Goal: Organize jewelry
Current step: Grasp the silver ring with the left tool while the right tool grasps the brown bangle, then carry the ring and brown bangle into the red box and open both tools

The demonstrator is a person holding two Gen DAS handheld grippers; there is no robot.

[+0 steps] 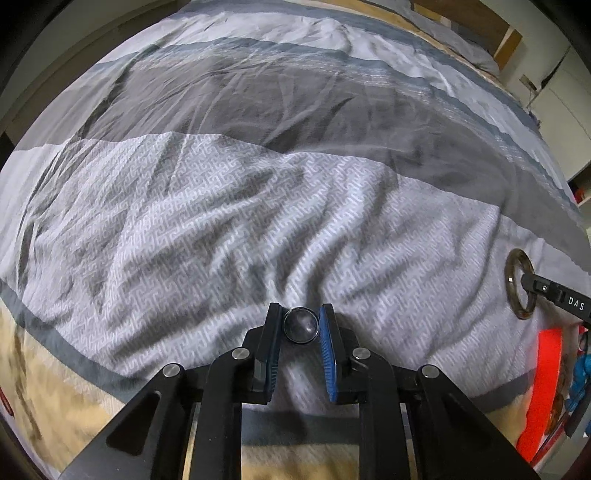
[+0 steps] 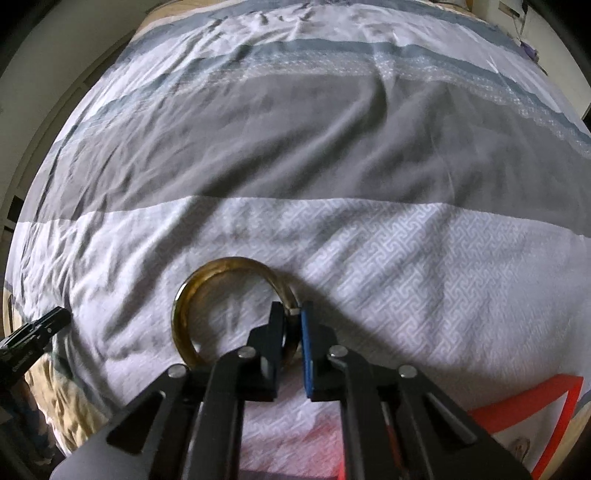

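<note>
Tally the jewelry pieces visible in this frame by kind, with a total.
Amber bangle, held by right gripper: 1
Dark round piece, kind unclear, held by left gripper: 1
Total: 2

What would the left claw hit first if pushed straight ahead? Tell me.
Most likely the bedspread. The left claw, shut on a dark round bead, points along the rumpled cloth with nothing else ahead. The bangle sits off to the right, outside that line. Depth is unclear.

bedroom, rumpled grey bedspread (image 1: 295,155), headboard (image 1: 476,22)
</note>
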